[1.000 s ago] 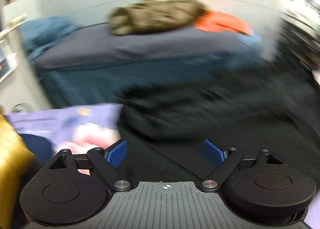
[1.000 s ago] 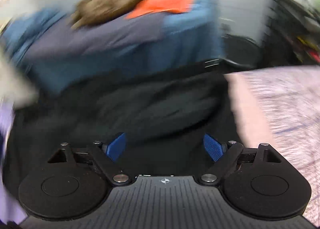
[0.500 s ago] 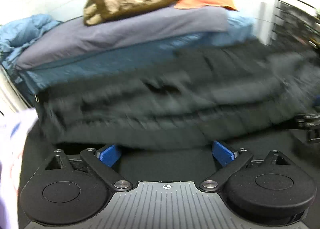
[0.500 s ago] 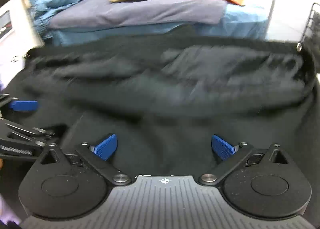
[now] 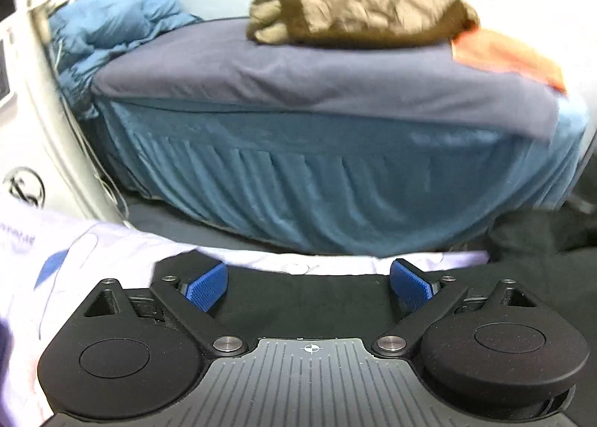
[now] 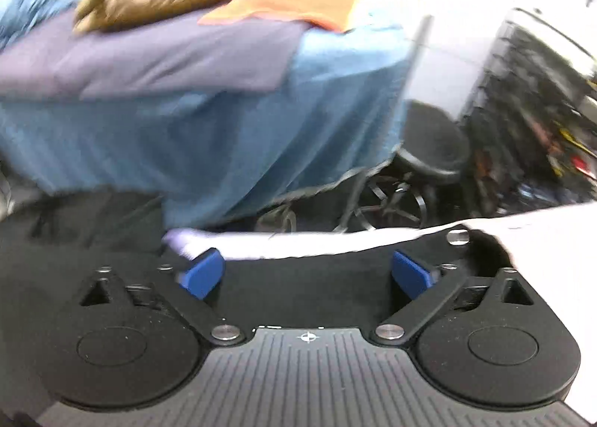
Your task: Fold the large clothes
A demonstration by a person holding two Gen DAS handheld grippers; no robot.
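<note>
A large black garment (image 5: pixel 309 300) lies flat on a pale printed sheet (image 5: pixel 74 251), under both grippers. My left gripper (image 5: pixel 308 283) is open and empty, low over the garment's far edge. My right gripper (image 6: pixel 308 274) is open and empty too, low over the same black garment (image 6: pixel 309 289), near a round metal snap (image 6: pixel 458 237) at its edge. The garment bunches up at the right of the left wrist view (image 5: pixel 541 233) and at the left of the right wrist view (image 6: pixel 74 218).
A bed with a blue skirt (image 5: pixel 335 184) and grey-blue cover stands just beyond. On it lie a brown jacket (image 5: pixel 365 5), an orange cloth (image 5: pixel 511 53) and a blue duvet (image 5: pixel 112 31). A stool (image 6: pixel 429 143) and cluttered rack (image 6: pixel 541 109) stand at the right.
The black garment was hanging raised in front of both cameras; now it lies flat below them. Both grippers have dropped low to its far edge, still open.
</note>
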